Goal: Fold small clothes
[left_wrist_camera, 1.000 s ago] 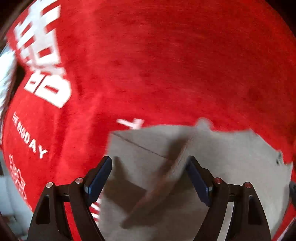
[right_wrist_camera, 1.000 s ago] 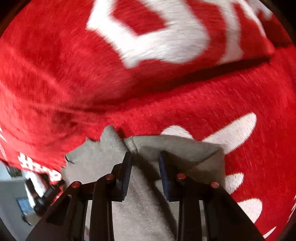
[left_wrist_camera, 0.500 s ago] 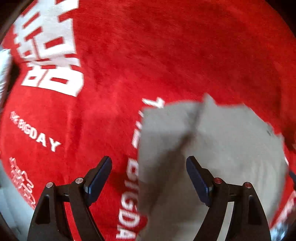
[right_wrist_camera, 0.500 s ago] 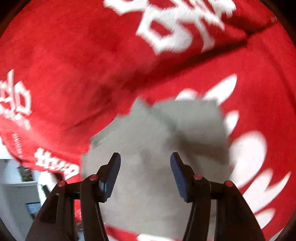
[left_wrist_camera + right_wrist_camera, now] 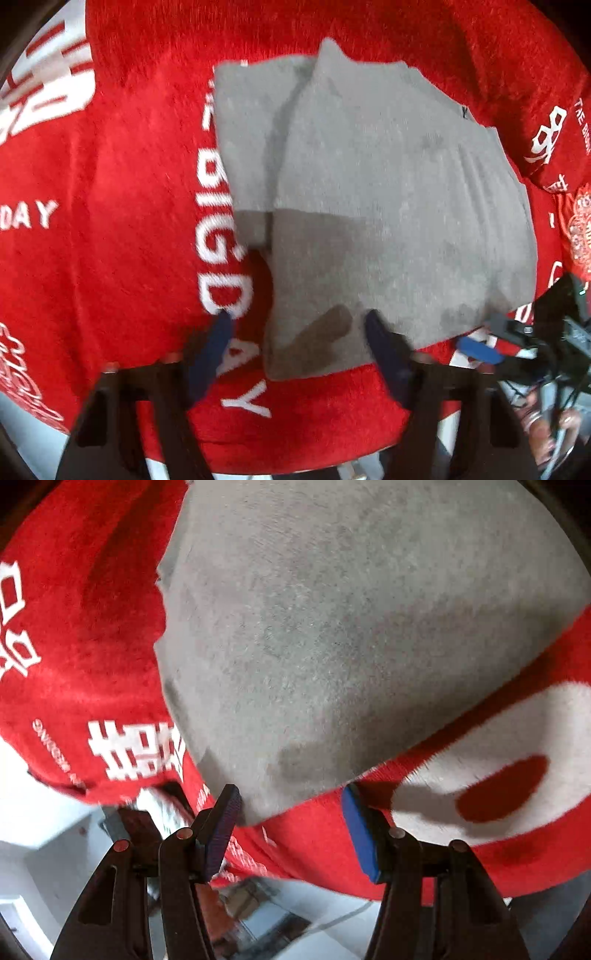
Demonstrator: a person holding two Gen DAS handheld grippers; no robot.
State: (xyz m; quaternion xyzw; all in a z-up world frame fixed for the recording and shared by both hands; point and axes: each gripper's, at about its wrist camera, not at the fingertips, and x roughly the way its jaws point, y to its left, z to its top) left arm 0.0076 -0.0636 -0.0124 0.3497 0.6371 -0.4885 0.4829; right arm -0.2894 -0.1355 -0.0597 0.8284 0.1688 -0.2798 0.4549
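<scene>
1. Grey garment (image 5: 369,184) lies folded flat on a red cloth (image 5: 110,184) with white lettering that covers the tabletop; one flap overlaps along its left side.
2. Left gripper (image 5: 297,328) points steeply down over the garment's near edge. Its fingers (image 5: 384,350) are closing, with the near corner of the fabric in the gap between them, and the pads are not pressing on it.
3. Right gripper (image 5: 291,808) sits at the garment's near edge (image 5: 332,627). Its fingers (image 5: 360,834) are spread and grip nothing.
4. Right gripper also visible at the lower right of the left wrist view.
</scene>
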